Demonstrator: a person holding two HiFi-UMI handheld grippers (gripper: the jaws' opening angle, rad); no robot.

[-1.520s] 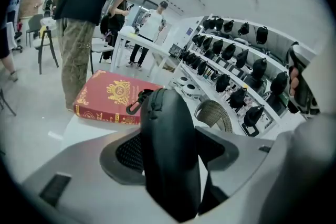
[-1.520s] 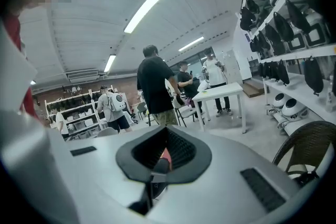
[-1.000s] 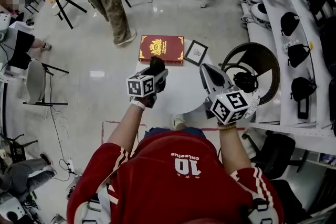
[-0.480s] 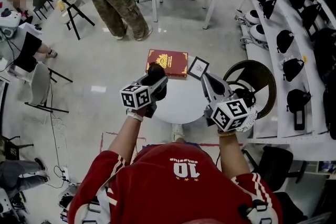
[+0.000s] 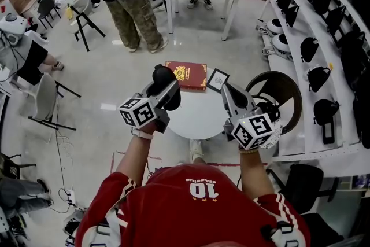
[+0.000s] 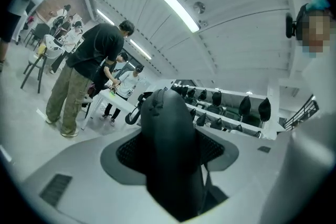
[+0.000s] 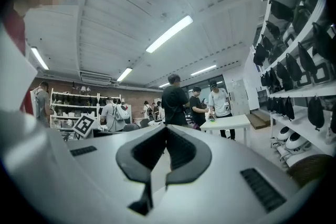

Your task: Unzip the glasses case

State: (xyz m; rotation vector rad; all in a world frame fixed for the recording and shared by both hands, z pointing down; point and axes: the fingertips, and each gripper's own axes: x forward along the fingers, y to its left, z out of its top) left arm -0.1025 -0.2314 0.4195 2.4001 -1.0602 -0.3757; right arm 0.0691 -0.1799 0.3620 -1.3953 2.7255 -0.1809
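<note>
While the head view looks down on a round white table [image 5: 193, 118], the left gripper [image 5: 165, 89] hangs above its left edge with its jaws spread wide around a black glasses case [image 5: 163, 74]. The case stands clear of the tabletop. The right gripper [image 5: 226, 91] is held over the table's right edge, well apart from the case. On the far side of the table lie a red book [image 5: 188, 74] and a small framed card [image 5: 218, 80], side by side.

Left gripper view: the left gripper [image 6: 170, 140] is clamped on the glasses case [image 6: 165, 113]. Both ribbed pads [image 6: 128, 150] press its flanks, and its rounded end sticks out past them. A zip seam [image 6: 156, 102] runs over that end and looks closed. A person in dark top and khaki trousers [image 6: 79, 81] stands beyond, beside a white table [image 6: 113, 99].

Right gripper view: the right gripper [image 7: 166, 131] has its jaw tips together, with nothing between them. A white table [image 7: 228, 124] with people around it shows behind.
</note>
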